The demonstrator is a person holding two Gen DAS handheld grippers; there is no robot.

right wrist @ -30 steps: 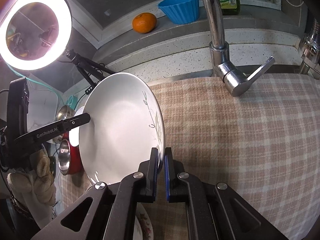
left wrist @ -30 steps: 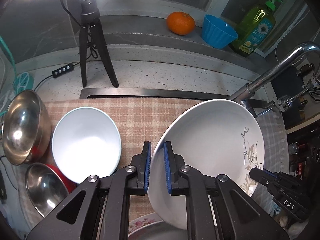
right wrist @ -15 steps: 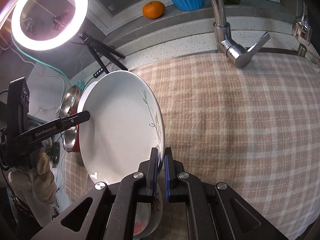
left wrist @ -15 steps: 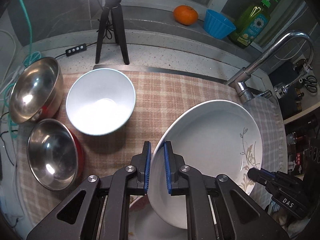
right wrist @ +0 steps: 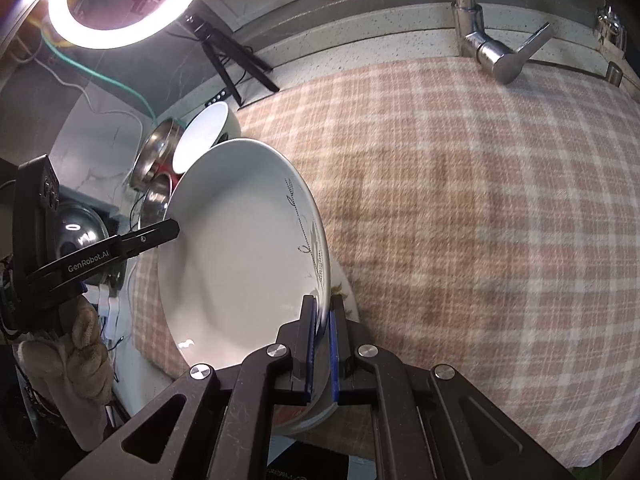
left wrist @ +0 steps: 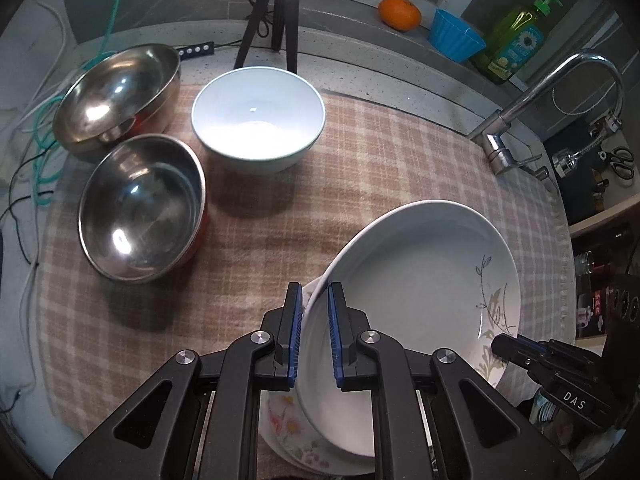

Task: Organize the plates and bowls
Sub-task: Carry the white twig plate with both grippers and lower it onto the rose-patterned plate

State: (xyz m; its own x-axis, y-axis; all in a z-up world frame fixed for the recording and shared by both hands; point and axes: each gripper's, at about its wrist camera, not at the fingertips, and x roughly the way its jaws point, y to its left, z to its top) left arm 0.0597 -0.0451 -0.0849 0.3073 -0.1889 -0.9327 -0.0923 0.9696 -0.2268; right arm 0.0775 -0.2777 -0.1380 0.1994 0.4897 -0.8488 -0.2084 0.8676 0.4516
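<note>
On the left of the left wrist view, two steel bowls sit on the checked cloth (left wrist: 360,184) that covers the tabletop: the larger steel bowl (left wrist: 116,96) at the back edge, tilted, and the smaller steel bowl (left wrist: 140,208) just in front of it, the two touching or nearly so. Just to their right stands a white bowl (left wrist: 258,120), upright, with a black tripod (left wrist: 276,8) behind it. Bare cloth lies between these bowls and the plate. Further right, on the ledge behind, sit an orange (left wrist: 400,13), a blue cup (left wrist: 456,40) and a green soap bottle (left wrist: 516,46); the tap (left wrist: 552,96) arches over the cloth's right end.

The white plate with a leaf print (left wrist: 424,280) is held tilted above the cloth near the front edge, over a flowered plate (left wrist: 288,432) that lies flat beneath it. The left gripper (left wrist: 314,336) has its jaws pinching the plate's left rim. The right gripper (right wrist: 322,344) has its jaws pinching the opposite rim, by the leaf print. In the right wrist view a gloved hand (right wrist: 76,360) holds the left gripper, and a ring light (right wrist: 128,0) glows above.
</note>
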